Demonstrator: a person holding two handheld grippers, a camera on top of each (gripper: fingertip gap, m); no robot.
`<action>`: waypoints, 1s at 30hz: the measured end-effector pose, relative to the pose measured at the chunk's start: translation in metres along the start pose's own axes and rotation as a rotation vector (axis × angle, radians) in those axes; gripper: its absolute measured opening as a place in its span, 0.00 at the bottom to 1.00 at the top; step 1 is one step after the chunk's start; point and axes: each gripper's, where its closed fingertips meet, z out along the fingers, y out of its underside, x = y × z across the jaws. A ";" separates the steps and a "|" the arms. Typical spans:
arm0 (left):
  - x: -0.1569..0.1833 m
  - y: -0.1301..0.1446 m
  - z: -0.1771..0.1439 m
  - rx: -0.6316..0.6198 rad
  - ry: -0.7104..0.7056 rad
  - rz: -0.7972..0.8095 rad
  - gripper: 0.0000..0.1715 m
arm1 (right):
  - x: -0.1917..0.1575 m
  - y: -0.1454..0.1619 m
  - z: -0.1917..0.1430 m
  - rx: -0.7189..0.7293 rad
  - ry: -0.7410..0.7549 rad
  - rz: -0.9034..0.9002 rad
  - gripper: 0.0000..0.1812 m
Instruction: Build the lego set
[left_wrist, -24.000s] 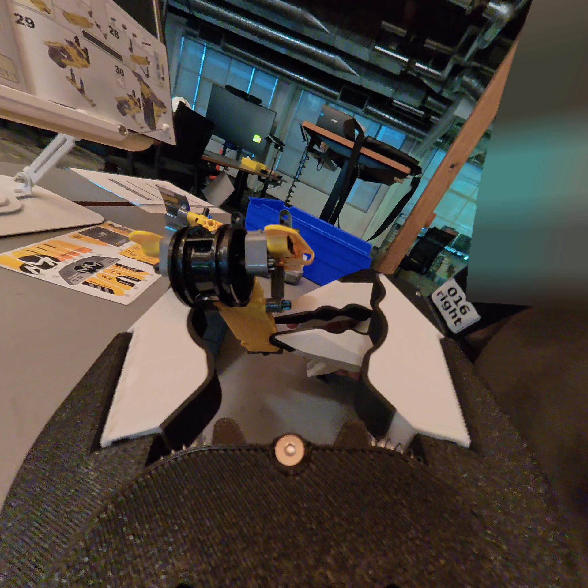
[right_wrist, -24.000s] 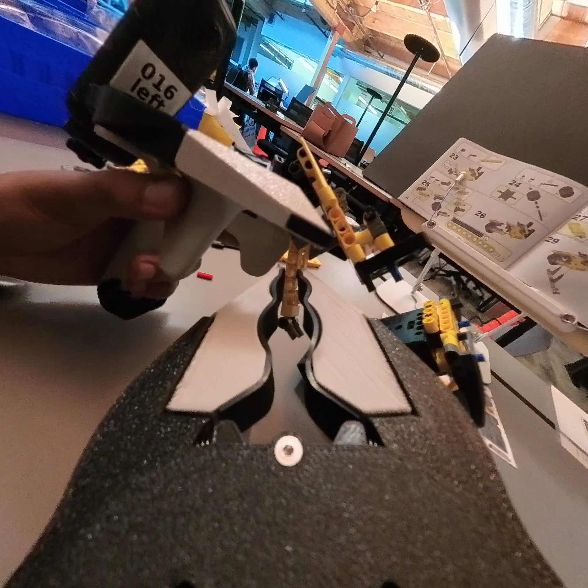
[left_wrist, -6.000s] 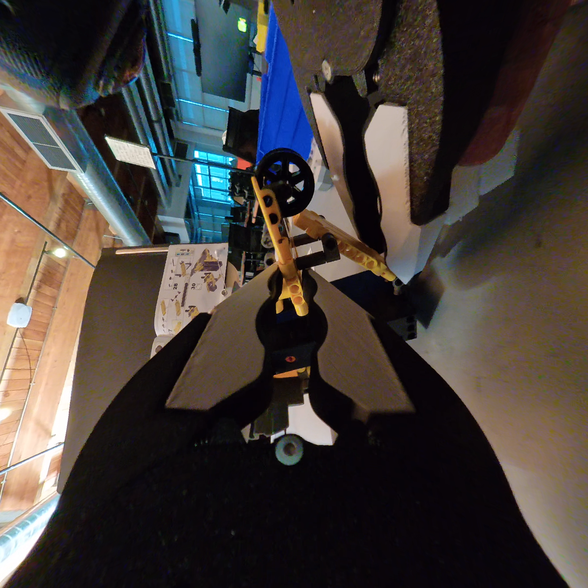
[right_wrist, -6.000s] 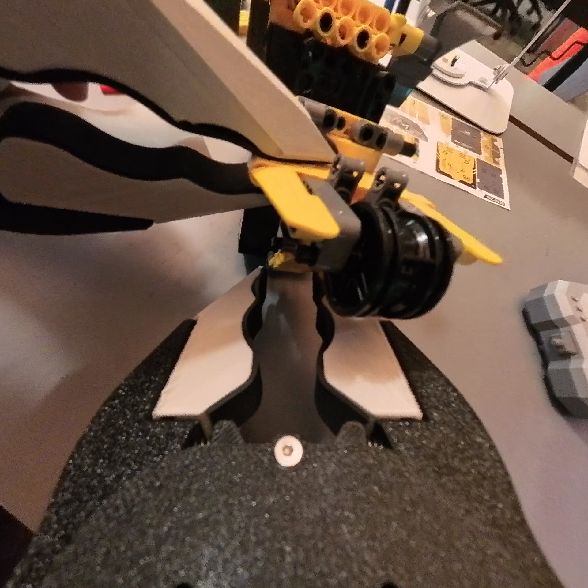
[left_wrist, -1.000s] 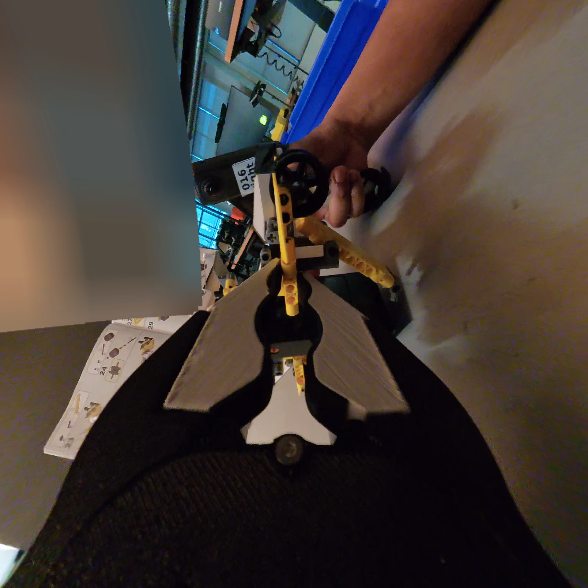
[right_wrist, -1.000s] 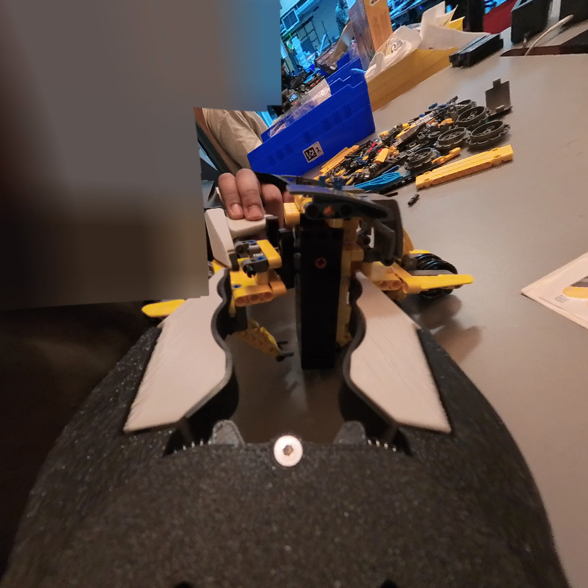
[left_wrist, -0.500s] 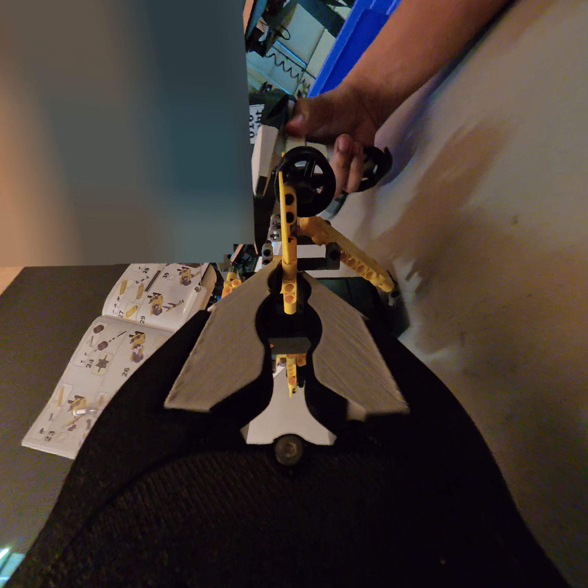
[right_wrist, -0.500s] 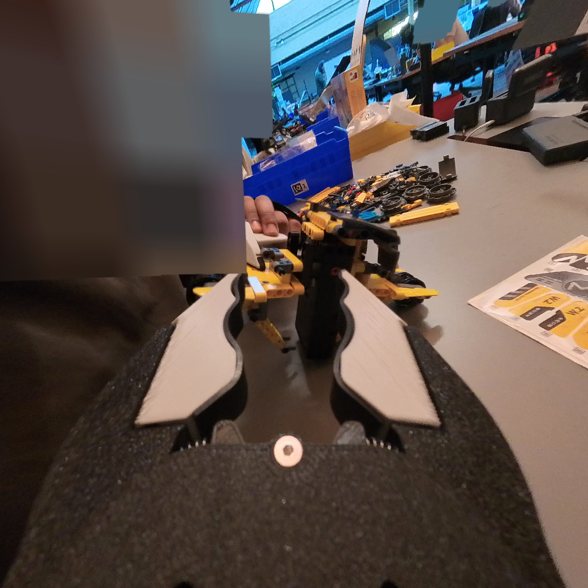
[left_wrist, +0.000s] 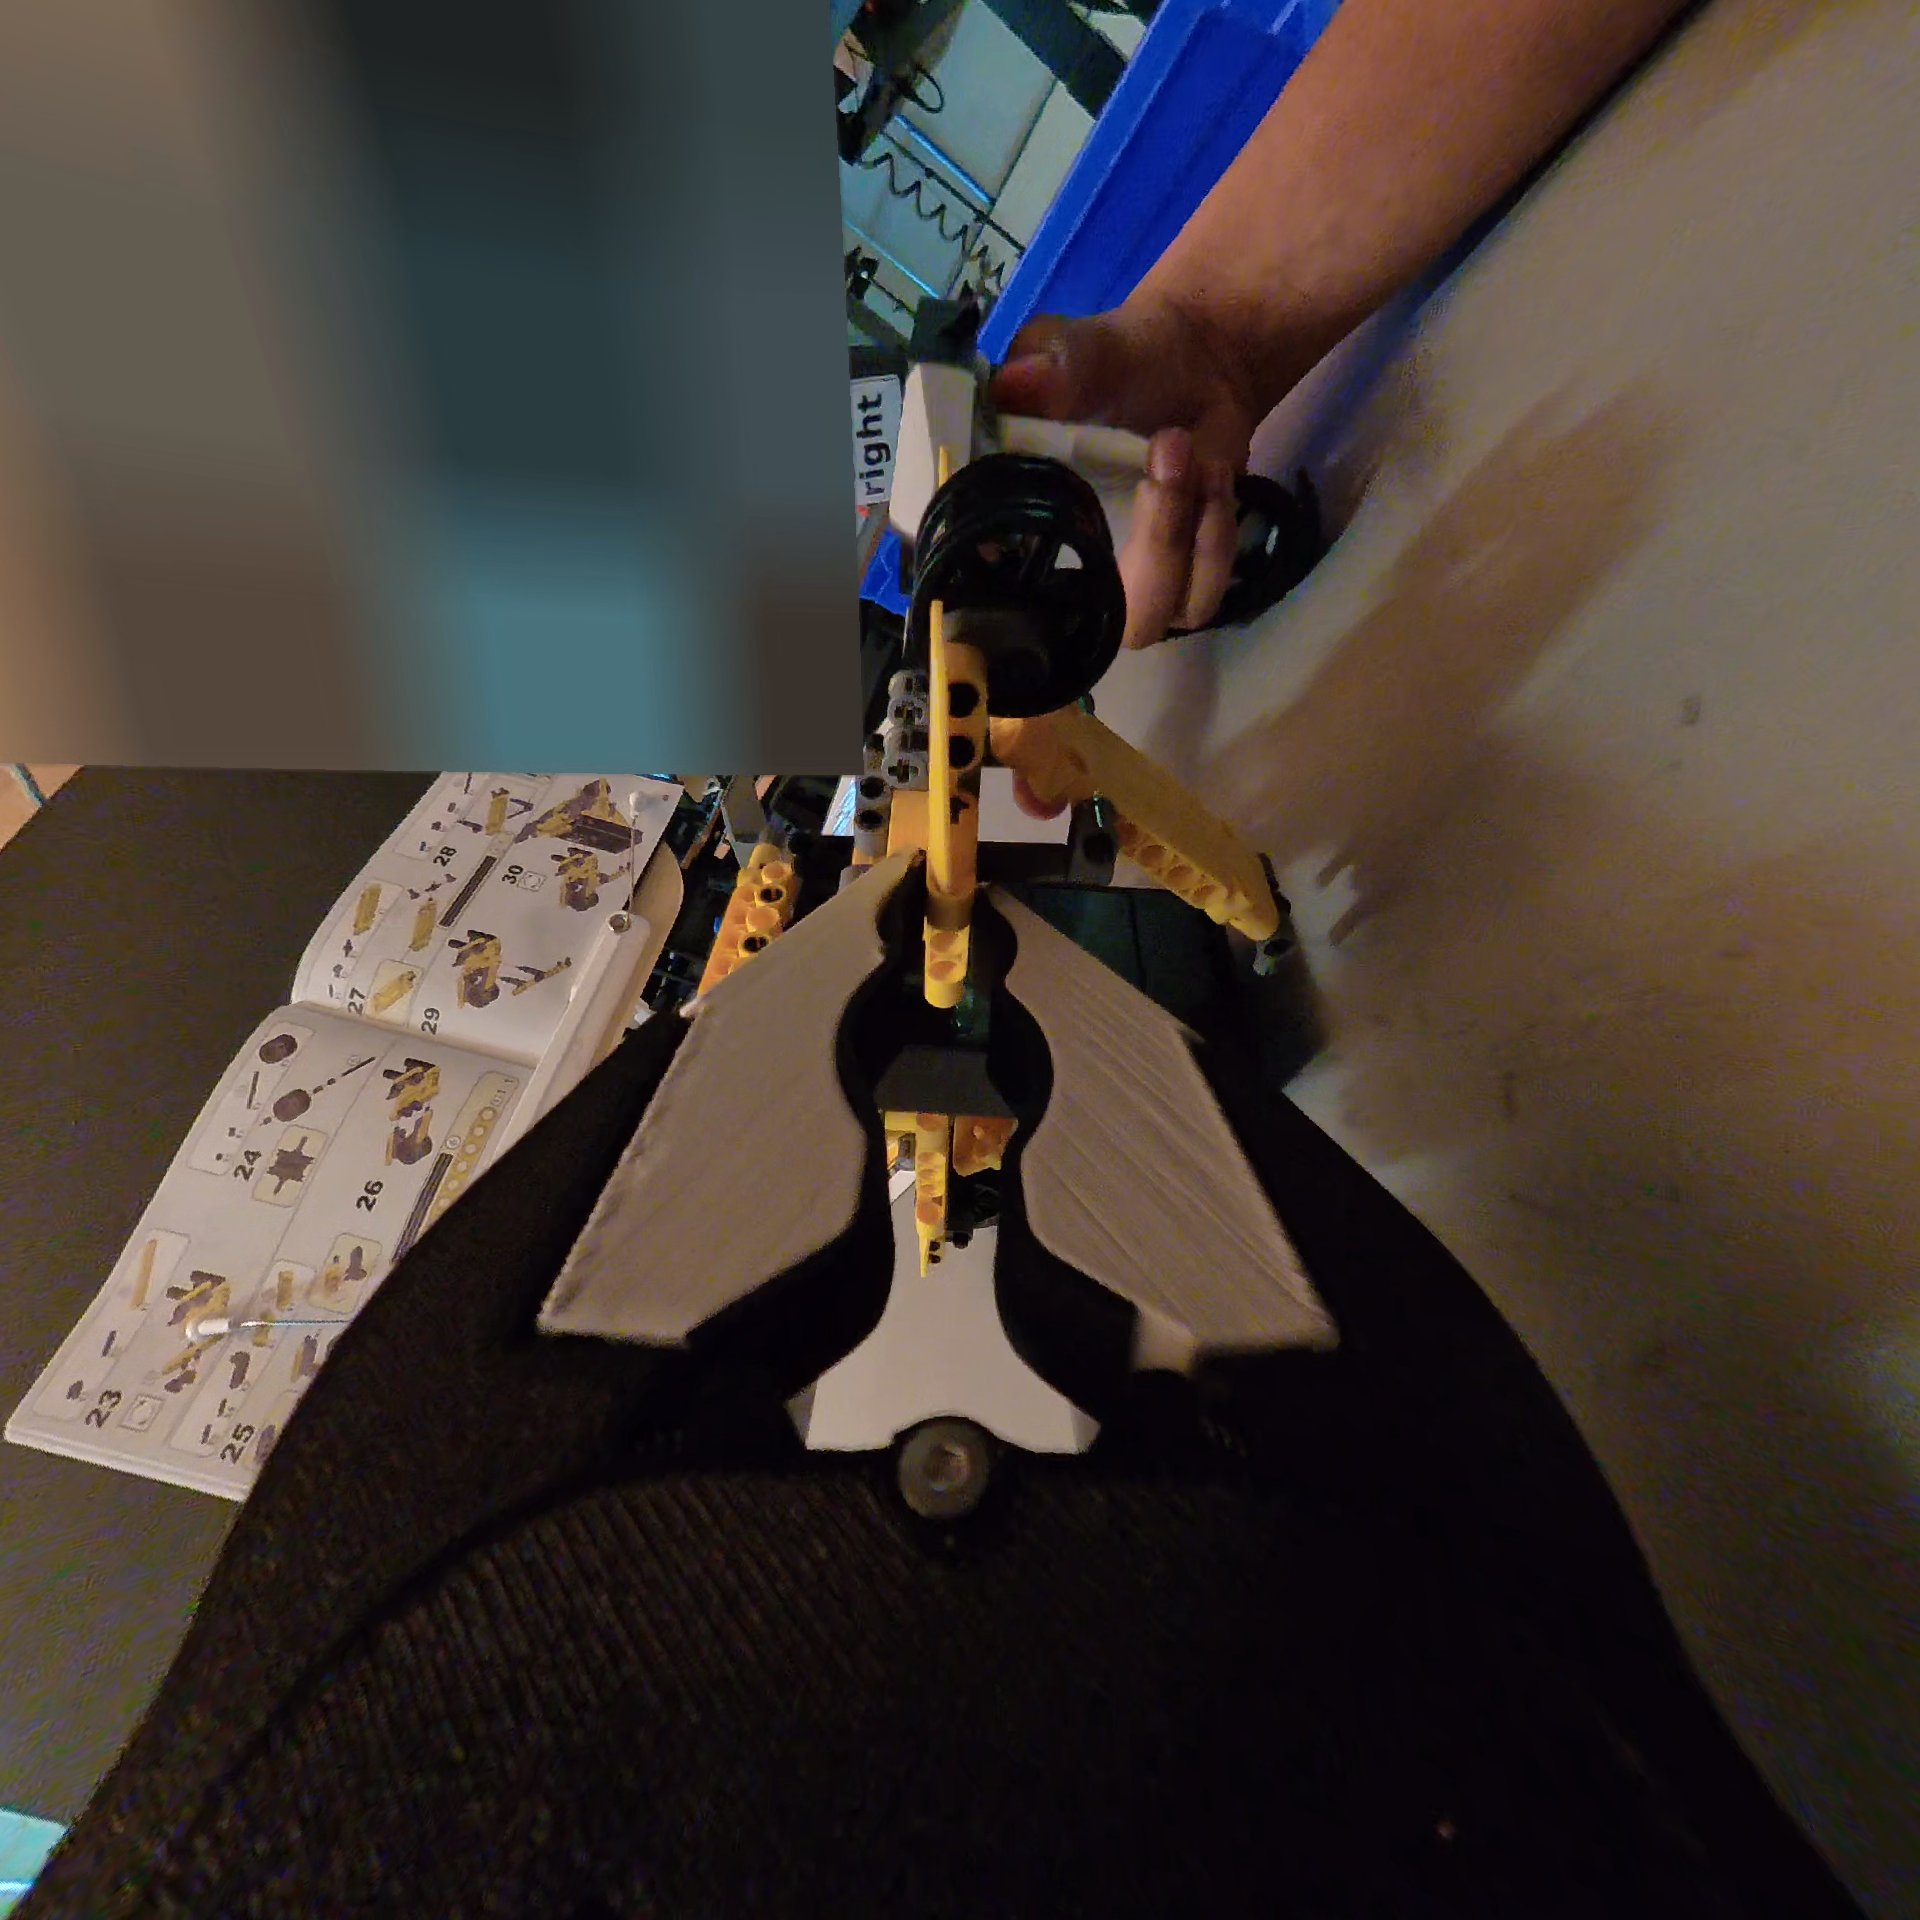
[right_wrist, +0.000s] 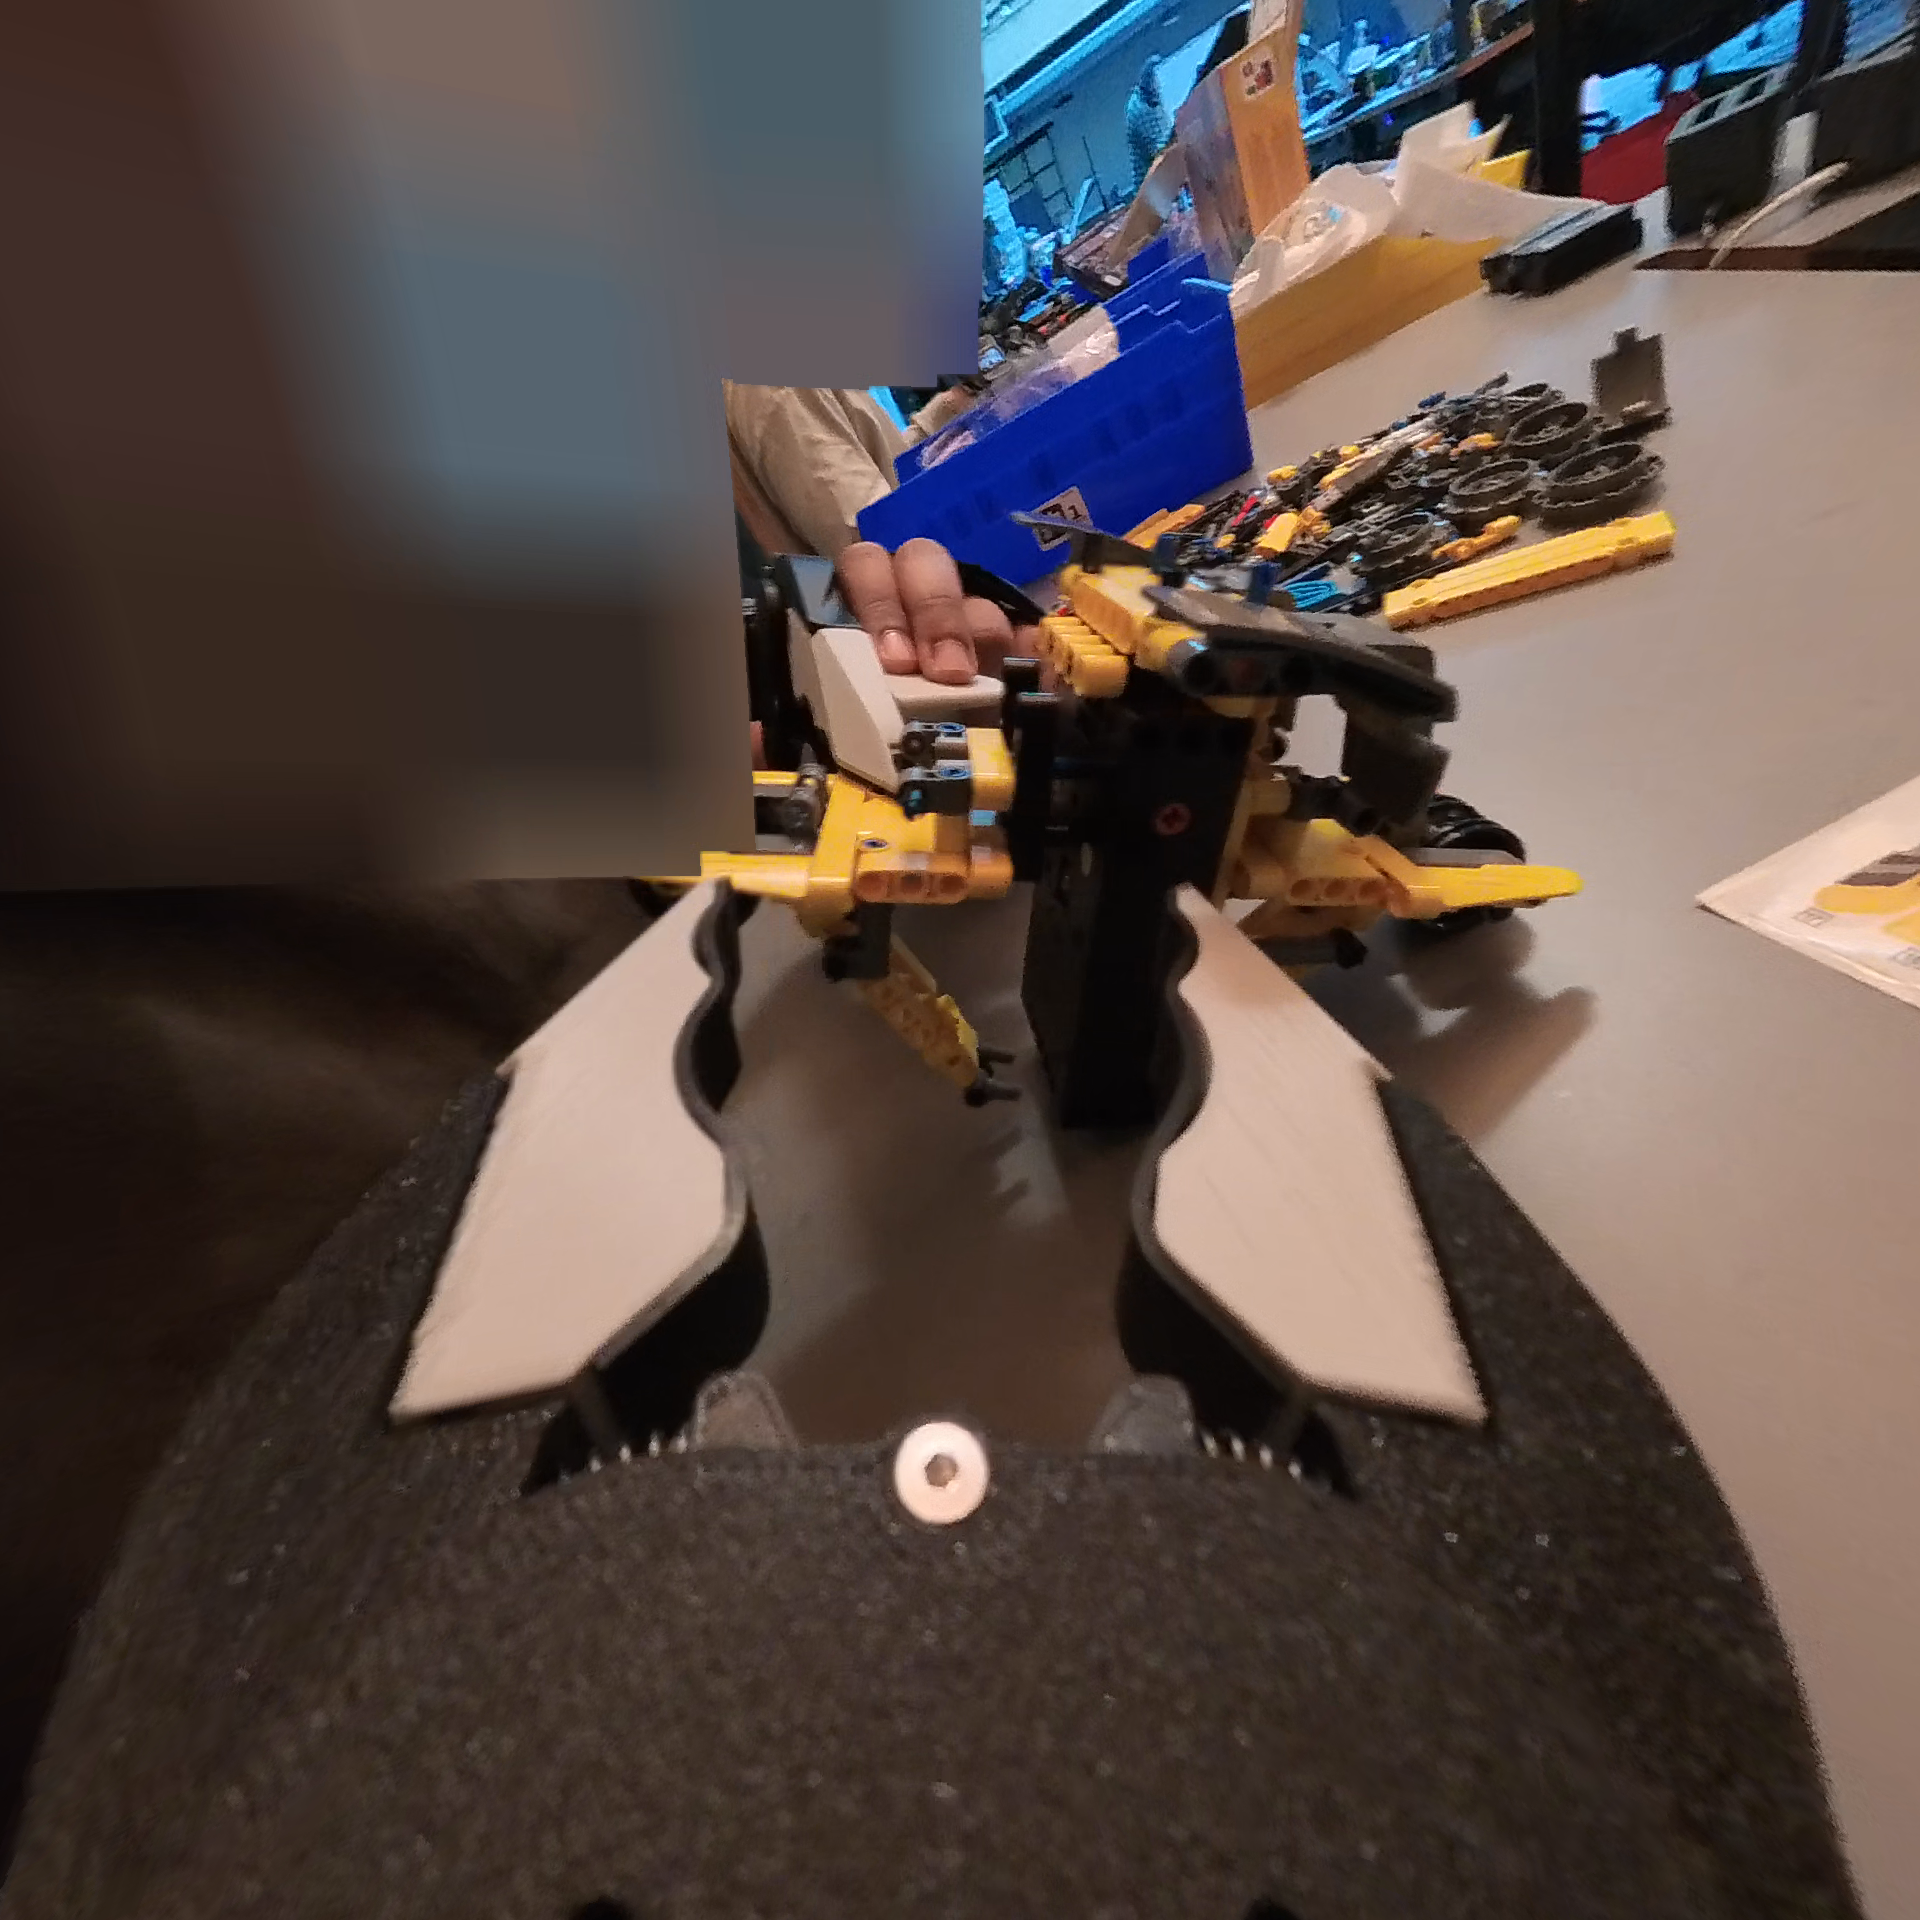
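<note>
Our left tongs (left_wrist: 948, 894) are clamped on a thin yellow beam of the yellow-and-black brick model (right_wrist: 1132, 800); the beam runs straight up between the two pale fingers (left_wrist: 758, 1132), and a black wheel (left_wrist: 1023, 592) sits at its far end. In the right wrist view that model stands on the grey desk (right_wrist: 1662, 1091), its black block upright and its yellow arms spread to either side.

Our right tongs (right_wrist: 951, 914) stand apart, holding nothing. The model's black block sits just inside the right finger (right_wrist: 1299, 1174), and a slanted yellow strut hangs in the gap between the fingers; we cannot tell whether the finger touches the block.

Beyond the model lie a blue bin (right_wrist: 1081, 468), a heap of loose black wheels and yellow parts (right_wrist: 1455, 488), and a long yellow beam (right_wrist: 1527, 566) flat on the desk. A sticker sheet (right_wrist: 1839, 904) lies at the right edge. In the left wrist view an open instruction booklet (left_wrist: 343, 1101) is seen on the left, and a hand (left_wrist: 1153, 416) grips the other tool.
</note>
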 end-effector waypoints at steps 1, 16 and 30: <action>0.000 0.000 0.000 -0.003 0.001 -0.004 0.01 | -0.004 -0.001 -0.001 0.006 -0.019 0.005 0.45; -0.001 0.003 0.001 -0.034 -0.012 0.023 0.01 | -0.013 0.003 0.036 -0.089 0.206 -0.033 0.77; -0.003 0.008 0.002 -0.048 -0.018 0.011 0.01 | 0.000 -0.001 0.037 0.020 0.257 -0.011 0.69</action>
